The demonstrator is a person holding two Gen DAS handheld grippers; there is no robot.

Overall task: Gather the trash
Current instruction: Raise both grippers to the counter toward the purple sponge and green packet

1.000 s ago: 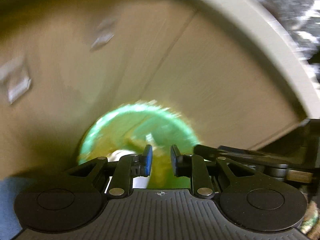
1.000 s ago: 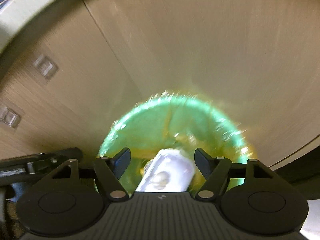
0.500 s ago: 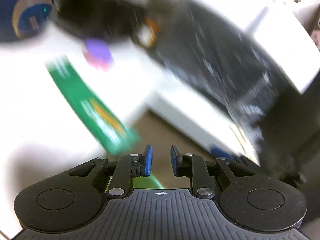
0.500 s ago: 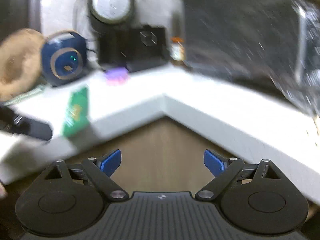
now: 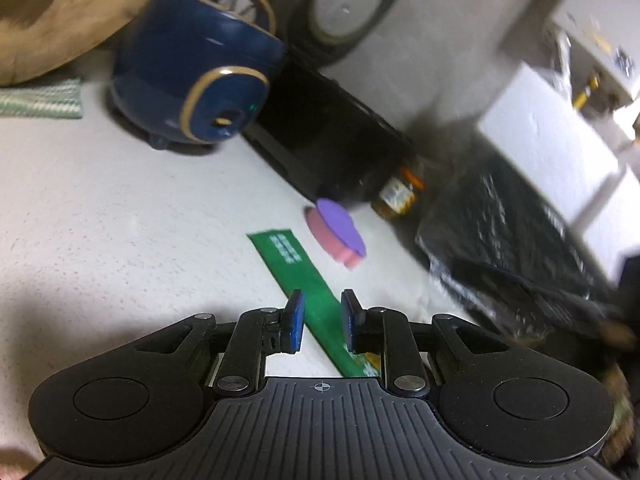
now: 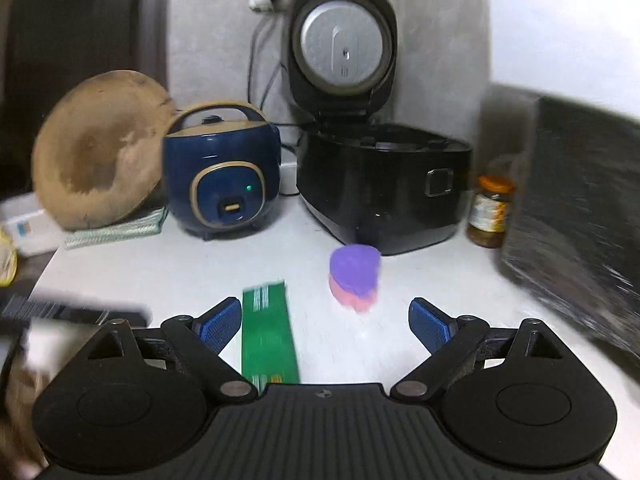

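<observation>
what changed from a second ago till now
Both grippers rose from the green bin to the counter. The right gripper let go a pale wrapper into the bin; its jaws have just been opening and stand wide, empty. The left gripper stayed narrow, holding nothing, above the green packet.

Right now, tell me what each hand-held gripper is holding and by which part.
Nothing is held. The left hand-held gripper is narrowly open over the green wrapper, not clamping it. The right hand-held gripper is wide open and empty.
</observation>
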